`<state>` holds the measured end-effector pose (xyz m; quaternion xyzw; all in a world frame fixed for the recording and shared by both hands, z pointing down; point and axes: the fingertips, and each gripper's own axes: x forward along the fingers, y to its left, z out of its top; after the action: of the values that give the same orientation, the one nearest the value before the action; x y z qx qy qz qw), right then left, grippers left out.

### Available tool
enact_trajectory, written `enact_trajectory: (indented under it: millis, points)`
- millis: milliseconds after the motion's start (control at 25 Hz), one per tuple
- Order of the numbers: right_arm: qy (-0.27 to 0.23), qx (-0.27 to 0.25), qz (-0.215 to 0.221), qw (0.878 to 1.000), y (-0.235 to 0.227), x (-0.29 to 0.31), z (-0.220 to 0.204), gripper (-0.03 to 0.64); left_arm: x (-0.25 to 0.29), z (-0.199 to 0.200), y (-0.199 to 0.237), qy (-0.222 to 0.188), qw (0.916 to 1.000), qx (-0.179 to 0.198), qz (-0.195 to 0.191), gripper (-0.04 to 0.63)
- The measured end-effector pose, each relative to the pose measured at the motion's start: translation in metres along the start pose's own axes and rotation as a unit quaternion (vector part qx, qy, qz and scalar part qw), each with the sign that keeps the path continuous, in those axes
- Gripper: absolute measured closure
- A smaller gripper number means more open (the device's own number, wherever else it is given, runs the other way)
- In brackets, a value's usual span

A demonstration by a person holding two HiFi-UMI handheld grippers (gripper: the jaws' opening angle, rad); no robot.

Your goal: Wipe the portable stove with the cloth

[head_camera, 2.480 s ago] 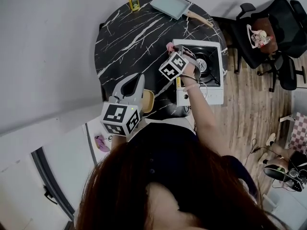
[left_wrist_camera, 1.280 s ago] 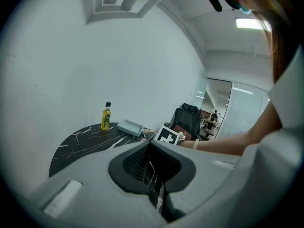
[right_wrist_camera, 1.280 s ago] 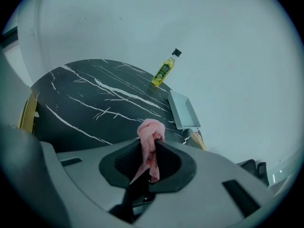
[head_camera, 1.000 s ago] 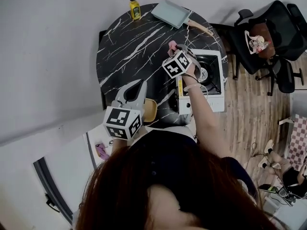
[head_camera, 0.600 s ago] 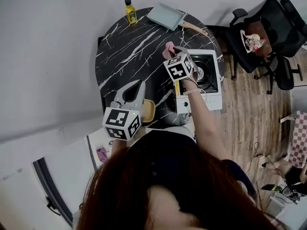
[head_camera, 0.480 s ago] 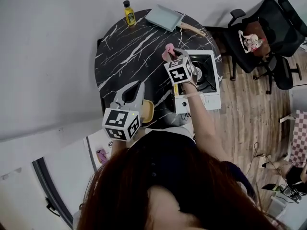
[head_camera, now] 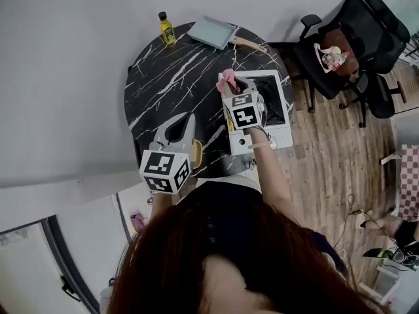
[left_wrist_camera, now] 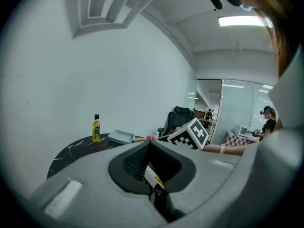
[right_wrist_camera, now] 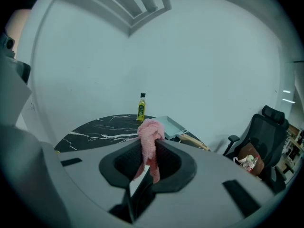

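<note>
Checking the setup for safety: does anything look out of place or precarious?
The portable stove sits at the round table's right edge, its near right corner seemingly overhanging the floor. Nothing looks spilled or damaged; the right tool grips the pink cloth.

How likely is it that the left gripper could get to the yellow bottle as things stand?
Probably yes: the left gripper holds nothing, and the marble table between it and the yellow bottle looks bare. The right gripper is off to one side.

one stove (head_camera: 273,103), one cloth (head_camera: 228,78), one bottle (head_camera: 165,29), one pan (head_camera: 213,32)
</note>
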<state>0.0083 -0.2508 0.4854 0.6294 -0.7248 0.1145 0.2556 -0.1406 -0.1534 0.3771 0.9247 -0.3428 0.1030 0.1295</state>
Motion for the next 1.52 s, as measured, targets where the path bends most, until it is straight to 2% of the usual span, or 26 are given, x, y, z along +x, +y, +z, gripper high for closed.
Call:
enact_trajectory:
  millis: [640,1040,1520]
  points:
    - [-0.068,0.041,0.012,0.997,-0.003,-0.094,0.01,0.541,-0.007,0.013,-0.037,-0.021,0.9997,0.012,0.003,0.583]
    - [-0.103,0.05,0.015,0.993,-0.001,-0.143,0.014,0.541,-0.015,0.024,-0.065,-0.036,0.9987,0.035,-0.006,0.583]
    - [-0.136,0.065,0.018,0.988,0.0,-0.198,0.013,0.543,-0.027,0.023,-0.096,-0.042,0.9982,0.041,-0.009,0.583]
